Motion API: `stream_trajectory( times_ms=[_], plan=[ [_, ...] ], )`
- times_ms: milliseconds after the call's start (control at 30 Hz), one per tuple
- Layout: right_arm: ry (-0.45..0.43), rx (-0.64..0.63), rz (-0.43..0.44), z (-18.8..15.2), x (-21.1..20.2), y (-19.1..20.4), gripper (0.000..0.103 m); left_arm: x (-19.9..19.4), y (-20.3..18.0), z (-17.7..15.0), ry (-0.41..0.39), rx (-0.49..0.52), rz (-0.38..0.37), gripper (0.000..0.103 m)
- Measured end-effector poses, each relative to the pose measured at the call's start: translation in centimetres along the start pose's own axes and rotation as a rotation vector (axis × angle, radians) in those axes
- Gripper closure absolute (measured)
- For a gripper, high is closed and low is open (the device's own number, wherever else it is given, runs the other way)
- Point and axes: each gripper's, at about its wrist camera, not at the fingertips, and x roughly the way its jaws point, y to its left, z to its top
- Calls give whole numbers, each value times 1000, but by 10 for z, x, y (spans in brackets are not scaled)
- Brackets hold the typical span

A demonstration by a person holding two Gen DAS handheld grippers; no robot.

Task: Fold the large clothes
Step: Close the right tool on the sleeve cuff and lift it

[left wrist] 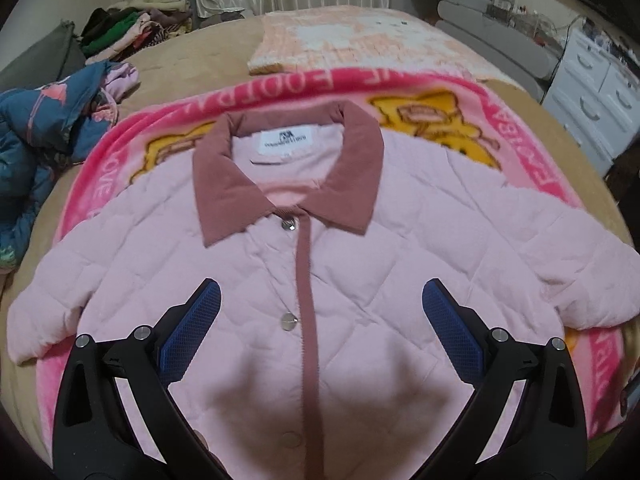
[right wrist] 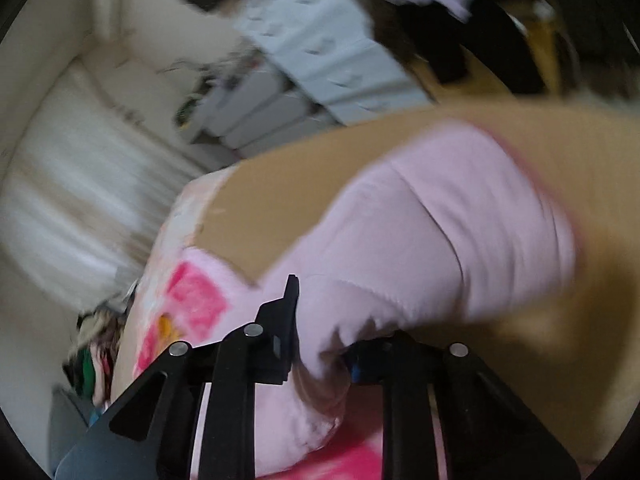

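Observation:
A pink quilted jacket [left wrist: 360, 248] with a dusty-rose collar [left wrist: 224, 184] and snap buttons lies face up, spread flat on a pink cartoon blanket [left wrist: 532, 160]. My left gripper [left wrist: 320, 300] hovers above the jacket's chest, its blue-padded fingers [left wrist: 196, 320] wide apart with nothing between them. In the blurred right wrist view, my right gripper [right wrist: 320, 344] is shut on the pink jacket's sleeve [right wrist: 440, 232], which is bunched between the black fingers and stretches away over the tan bed cover [right wrist: 320, 184].
A blue patterned garment [left wrist: 44, 140] lies heaped at the left of the bed. Mixed clothes [left wrist: 136, 24] are piled at the far left. A folded peach blanket [left wrist: 360, 40] lies beyond the jacket. White drawers [left wrist: 596, 92] stand to the right.

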Motion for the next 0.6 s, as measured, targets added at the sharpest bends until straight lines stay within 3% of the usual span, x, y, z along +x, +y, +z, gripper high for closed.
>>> stream_trajectory(
  times_ms=[133,333,600],
  plan=[
    [-21,-163,91,6,-25,66,86,-19,14,8,-32,-35,-2,8],
    [-55,-381,142,-7,-50,152,87,-49,32,17,-70,-57,-20,8],
    [-74,-546,213,-37,-74,234,87,-94,65,29,-154,-93,-41,8]
  ],
)
